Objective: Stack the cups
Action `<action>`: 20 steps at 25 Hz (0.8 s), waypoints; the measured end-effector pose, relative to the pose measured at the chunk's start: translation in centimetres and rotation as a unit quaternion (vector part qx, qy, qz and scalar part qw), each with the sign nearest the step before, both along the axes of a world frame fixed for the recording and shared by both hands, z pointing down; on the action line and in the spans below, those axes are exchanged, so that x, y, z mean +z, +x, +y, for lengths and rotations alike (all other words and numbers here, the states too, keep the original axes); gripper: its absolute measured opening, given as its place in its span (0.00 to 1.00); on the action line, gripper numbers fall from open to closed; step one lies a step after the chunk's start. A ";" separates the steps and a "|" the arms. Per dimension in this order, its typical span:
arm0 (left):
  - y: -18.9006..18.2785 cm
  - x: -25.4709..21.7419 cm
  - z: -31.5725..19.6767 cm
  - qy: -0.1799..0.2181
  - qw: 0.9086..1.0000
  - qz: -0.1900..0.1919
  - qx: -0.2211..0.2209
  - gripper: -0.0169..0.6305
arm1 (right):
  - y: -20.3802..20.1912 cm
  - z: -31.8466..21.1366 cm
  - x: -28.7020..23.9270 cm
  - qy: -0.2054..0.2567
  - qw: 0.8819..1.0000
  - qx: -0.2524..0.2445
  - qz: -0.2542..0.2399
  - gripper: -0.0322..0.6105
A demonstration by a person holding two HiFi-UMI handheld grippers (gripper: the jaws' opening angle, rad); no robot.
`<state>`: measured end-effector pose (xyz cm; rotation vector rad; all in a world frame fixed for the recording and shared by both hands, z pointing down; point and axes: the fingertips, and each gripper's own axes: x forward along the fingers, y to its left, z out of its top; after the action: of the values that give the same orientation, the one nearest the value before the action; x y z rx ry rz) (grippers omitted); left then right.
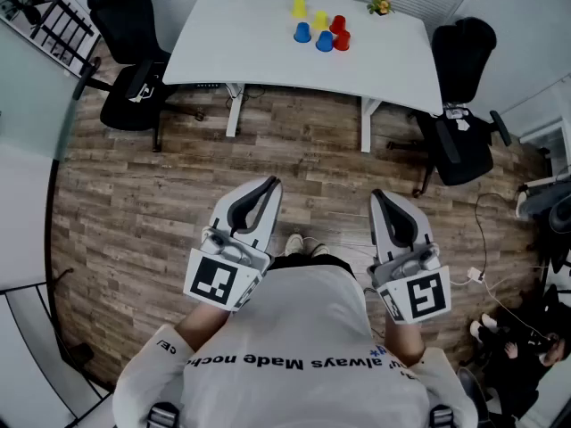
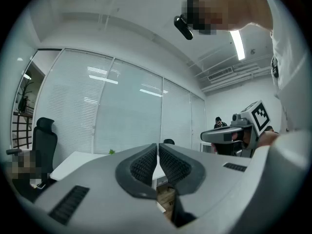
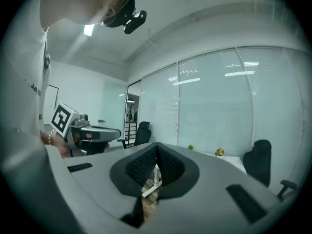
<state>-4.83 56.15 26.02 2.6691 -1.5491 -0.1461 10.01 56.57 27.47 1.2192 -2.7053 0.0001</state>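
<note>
we hold the left claw (image 1: 270, 185) and the right claw (image 1: 376, 196) both clenched on nothing, side by side over the wooden floor (image 1: 134, 203), well apart from the white bench (image 1: 241, 52), where the blue, yellow and red cups (image 1: 320, 20) stand clustered near its far edge

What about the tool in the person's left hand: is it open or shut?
Shut. The left gripper has its two ribbed pads meeting at the tips, with nothing held between them.

Two blue cups (image 1: 302, 32), two red cups (image 1: 342, 39)
</note>
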 end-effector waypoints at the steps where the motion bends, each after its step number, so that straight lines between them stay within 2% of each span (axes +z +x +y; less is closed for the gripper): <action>1: 0.0 0.0 -0.2 0.000 1.000 0.001 0.002 0.07 | -0.1 -0.3 0.1 -0.003 1.000 0.000 -0.005 0.06; 11: -0.6 0.2 -2.6 0.002 1.000 -0.002 -0.002 0.07 | 0.1 -3.2 0.1 0.002 1.000 0.012 -0.002 0.06; 20: -0.7 -0.2 -7.8 0.007 1.000 -0.002 -0.024 0.07 | 1.1 -8.7 0.0 0.012 1.000 0.016 0.001 0.06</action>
<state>-5.50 48.34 25.82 2.6443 -1.6207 -0.1544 11.13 47.85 27.45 1.2689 -2.6909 -0.0296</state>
